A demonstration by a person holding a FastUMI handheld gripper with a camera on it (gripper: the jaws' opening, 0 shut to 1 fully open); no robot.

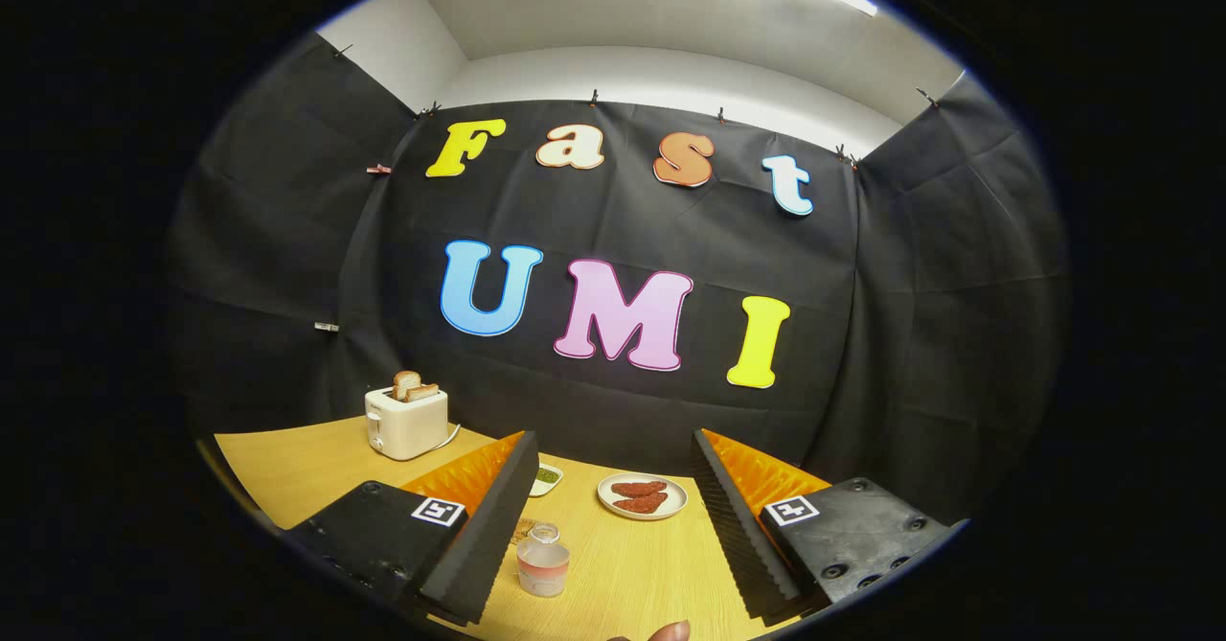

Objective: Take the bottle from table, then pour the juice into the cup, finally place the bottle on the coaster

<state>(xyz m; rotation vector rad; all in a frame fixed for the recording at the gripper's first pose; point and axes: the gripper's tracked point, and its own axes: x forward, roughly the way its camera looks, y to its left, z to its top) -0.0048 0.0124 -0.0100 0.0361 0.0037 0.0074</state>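
1. The bottle [543, 560] is small and clear, with reddish juice low inside it and no cap visible on its neck; it stands upright on the wooden table [623, 564].
2. It sits between the fingers, closer to the left one, not touched by either.
3. The gripper [613, 454] is spread wide and holds nothing.
4. Toward the table's far edge lie a plate [643, 495] of reddish food and, at the far left corner, a toaster [406, 423] with bread.

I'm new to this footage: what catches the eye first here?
The gripper is wide open above a wooden table, with a small bottle upright between its fingers. Beyond them sits a plate of reddish food; off to the left, a toaster holds bread.
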